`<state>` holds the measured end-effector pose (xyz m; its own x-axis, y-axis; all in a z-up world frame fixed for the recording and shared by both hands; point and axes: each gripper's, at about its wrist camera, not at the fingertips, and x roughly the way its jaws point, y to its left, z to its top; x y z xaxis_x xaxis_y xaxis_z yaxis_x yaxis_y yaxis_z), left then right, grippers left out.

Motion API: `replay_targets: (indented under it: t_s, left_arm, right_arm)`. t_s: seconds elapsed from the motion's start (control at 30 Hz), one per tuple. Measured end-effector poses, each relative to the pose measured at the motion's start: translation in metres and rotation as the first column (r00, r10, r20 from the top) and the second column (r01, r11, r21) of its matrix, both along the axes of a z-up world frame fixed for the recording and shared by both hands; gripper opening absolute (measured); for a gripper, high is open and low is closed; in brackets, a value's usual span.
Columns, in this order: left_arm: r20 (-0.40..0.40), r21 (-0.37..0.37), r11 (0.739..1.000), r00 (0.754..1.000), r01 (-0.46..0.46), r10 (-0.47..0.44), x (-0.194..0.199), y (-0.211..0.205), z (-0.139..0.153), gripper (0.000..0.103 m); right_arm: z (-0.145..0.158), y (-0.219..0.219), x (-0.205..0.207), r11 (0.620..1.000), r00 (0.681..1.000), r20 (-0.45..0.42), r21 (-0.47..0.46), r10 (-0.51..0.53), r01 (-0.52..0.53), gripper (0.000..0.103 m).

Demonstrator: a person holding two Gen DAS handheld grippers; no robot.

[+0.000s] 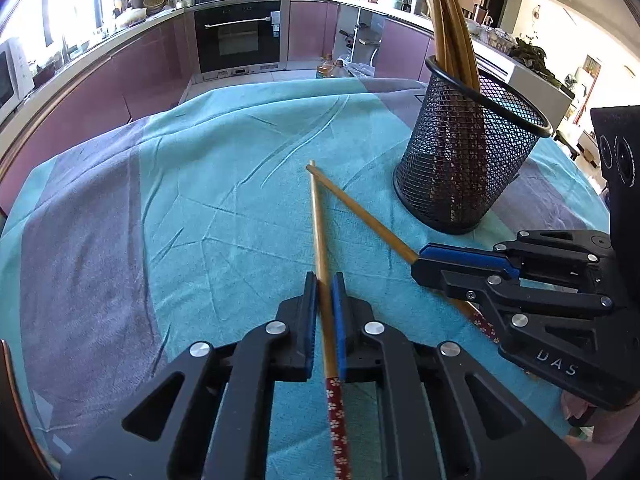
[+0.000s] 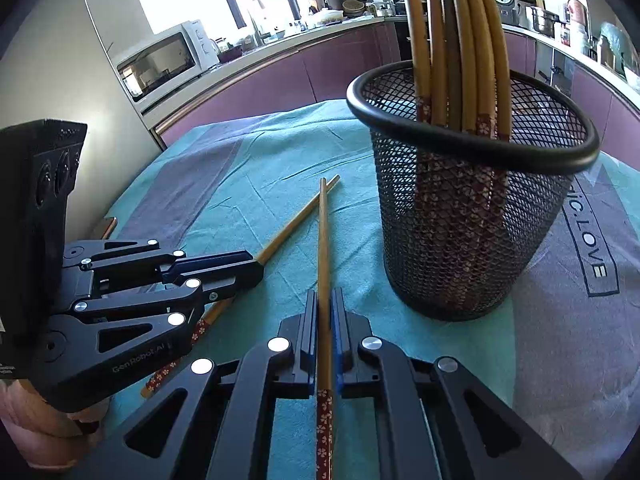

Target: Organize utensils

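Two wooden chopsticks with red flowered handles cross at their far tips over the teal cloth. My left gripper (image 1: pixel 324 280) is shut on one chopstick (image 1: pixel 319 220), clamped near its handle. My right gripper (image 2: pixel 325 296) is shut on the other chopstick (image 2: pixel 323 232) in the same way. In the left wrist view the right gripper (image 1: pixel 420 260) comes in from the right with its chopstick (image 1: pixel 360 208). In the right wrist view the left gripper (image 2: pixel 256 268) comes in from the left. A black mesh cup (image 2: pixel 460 240) stands upright just right of the tips and holds several like chopsticks (image 2: pixel 460 40).
A teal and grey cloth (image 1: pixel 180 200) covers the table, whose far edge drops off toward purple kitchen cabinets (image 1: pixel 152 76) and an oven (image 1: pixel 240 36). A microwave (image 2: pixel 168 60) sits on the counter beyond. A hand (image 2: pixel 36 432) holds the left gripper.
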<state>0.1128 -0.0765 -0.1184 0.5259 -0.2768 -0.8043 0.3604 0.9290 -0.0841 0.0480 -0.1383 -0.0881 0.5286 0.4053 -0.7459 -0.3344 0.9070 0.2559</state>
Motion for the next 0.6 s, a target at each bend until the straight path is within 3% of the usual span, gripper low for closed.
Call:
replay_targets:
  t_s: [0.6]
  left_arm:
    - [0.036, -0.037, 0.999, 0.999, -0.005, 0.007, -0.016, 0.005, 0.015, 0.008]
  right_arm:
    - [0.019, -0.015, -0.021, 0.996, 0.999, 0.042, 0.089, 0.027, -0.03, 0.006]
